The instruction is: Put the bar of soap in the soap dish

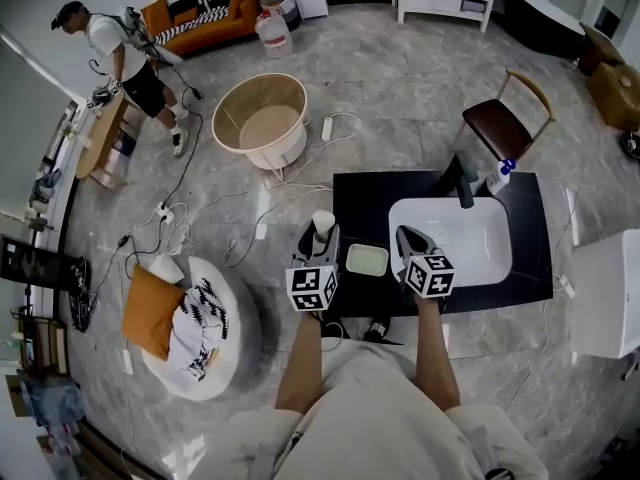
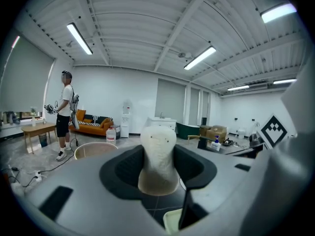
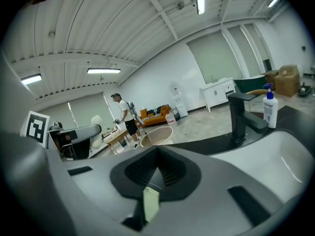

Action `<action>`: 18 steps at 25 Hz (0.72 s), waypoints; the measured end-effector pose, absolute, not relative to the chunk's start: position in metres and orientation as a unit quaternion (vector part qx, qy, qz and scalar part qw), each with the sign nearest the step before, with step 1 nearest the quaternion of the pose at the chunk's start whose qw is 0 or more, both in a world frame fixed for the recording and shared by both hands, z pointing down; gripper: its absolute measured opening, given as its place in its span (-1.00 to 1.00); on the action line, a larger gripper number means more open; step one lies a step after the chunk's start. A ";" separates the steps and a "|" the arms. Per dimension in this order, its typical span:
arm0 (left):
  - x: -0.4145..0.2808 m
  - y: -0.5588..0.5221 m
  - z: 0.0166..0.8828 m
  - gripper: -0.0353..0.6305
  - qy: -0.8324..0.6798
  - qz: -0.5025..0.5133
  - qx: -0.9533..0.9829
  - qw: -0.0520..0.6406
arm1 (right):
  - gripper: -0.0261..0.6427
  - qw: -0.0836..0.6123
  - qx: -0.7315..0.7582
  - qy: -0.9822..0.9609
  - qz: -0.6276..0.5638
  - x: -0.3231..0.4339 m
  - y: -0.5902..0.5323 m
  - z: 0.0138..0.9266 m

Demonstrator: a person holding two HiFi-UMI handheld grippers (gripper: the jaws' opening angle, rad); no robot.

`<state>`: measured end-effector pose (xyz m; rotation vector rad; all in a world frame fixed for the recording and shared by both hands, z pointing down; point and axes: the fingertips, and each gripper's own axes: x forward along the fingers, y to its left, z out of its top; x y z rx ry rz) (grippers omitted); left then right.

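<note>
A cream-white bar of soap (image 2: pixel 158 159) stands upright between the jaws of my left gripper (image 2: pixel 158 168), which is shut on it. In the head view the left gripper (image 1: pixel 318 236) holds the soap (image 1: pixel 322 221) over the black counter, just left of the pale green soap dish (image 1: pixel 367 259). A corner of the dish (image 2: pixel 172 221) shows below the jaws in the left gripper view. My right gripper (image 1: pixel 410 240) hovers at the sink's left edge, right of the dish. Its jaws (image 3: pixel 156 173) are shut with nothing held, and a sliver of the dish (image 3: pixel 151 203) shows under them.
The black counter (image 1: pixel 360 193) carries a white sink (image 1: pixel 470 236), a black faucet (image 1: pixel 462 183) and a pump bottle (image 1: pixel 500 176). A brown chair (image 1: pixel 505 123) stands behind it. A round tub (image 1: pixel 264 118) and cables lie on the floor. A person (image 1: pixel 125 53) stands far left.
</note>
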<state>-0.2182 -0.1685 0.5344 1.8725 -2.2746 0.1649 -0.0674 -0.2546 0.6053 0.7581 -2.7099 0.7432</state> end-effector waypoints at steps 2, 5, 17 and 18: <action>-0.218 -0.173 0.535 -0.30 -0.761 0.058 0.639 0.094 | -0.91 0.114 0.260 -0.925 0.252 -0.070 -0.254 0.604; -0.218 -0.179 0.537 -0.30 -0.747 0.063 0.656 0.090 | -0.91 0.109 0.264 -0.925 0.249 -0.074 -0.254 0.603; -0.203 -0.182 0.556 -0.30 -0.653 0.156 0.738 0.070 | -0.91 0.131 0.255 -0.924 0.253 -0.074 -0.219 0.623; -0.201 -0.181 0.559 -0.30 -0.646 0.166 0.742 0.068 | -0.91 0.133 0.253 -0.923 0.256 -0.073 -0.215 0.626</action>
